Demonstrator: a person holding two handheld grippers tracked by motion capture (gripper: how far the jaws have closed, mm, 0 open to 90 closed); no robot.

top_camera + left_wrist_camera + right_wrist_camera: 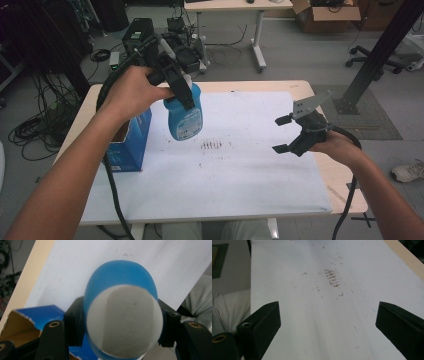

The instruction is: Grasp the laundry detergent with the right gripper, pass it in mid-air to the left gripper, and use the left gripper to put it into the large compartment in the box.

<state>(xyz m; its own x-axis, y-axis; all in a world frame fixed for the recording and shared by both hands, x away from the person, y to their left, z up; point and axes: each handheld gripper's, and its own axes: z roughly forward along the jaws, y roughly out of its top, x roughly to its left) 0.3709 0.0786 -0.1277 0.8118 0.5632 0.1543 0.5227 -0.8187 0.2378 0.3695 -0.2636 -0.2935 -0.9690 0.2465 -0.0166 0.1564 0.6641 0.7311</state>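
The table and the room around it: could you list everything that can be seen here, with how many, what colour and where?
Blue plastic bottle with white cap: one, blue, held above the table's left part, beside the box.
Blue cardboard box: one, blue with a brown inside, open on top, at the table's left edge.
White paper sheet: one, white with dark smudges near its middle, spread over the tabletop.
Wooden table: one, pale wood.
Office chair: one, black, on the floor far right.
Cardboard carton: one, brown, on the floor at the back.
Cables: many, black, on the floor left.
Left gripper: one, black, shut on the bottle.
Right gripper: one, black, open, over the table's right side.
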